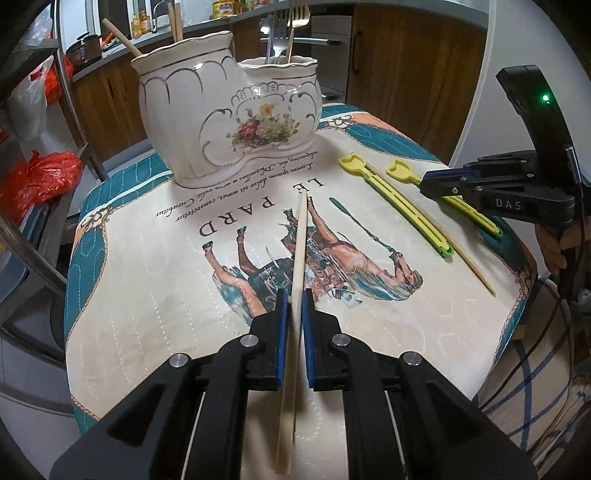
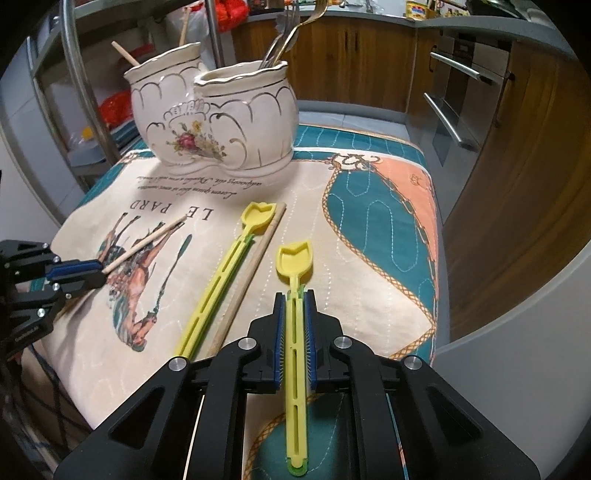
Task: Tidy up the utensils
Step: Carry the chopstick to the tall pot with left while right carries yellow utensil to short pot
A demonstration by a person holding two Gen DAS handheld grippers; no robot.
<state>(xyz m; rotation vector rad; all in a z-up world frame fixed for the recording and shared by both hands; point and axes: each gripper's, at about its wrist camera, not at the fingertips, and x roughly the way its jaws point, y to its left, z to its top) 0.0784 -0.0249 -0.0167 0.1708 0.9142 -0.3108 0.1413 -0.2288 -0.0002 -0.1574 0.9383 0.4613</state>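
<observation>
The left claw [image 1: 293,295] grips a stick [image 1: 298,254], and the right claw [image 2: 294,295] grips a yellow scoop [image 2: 294,266]. Both are picked up, I think. Next each must go up into the pot [image 1: 225,107] ahead.

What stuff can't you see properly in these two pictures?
- Inside of the ceramic holder: both views, its own walls hide the bottoms of the forks and wooden sticks.
- Fork tops: both views, cut off by the top edge.
- Chopstick on the cloth: right wrist view, partly hidden by the yellow utensil beside it.
- Small print on the cloth: too small and upside down.
</observation>
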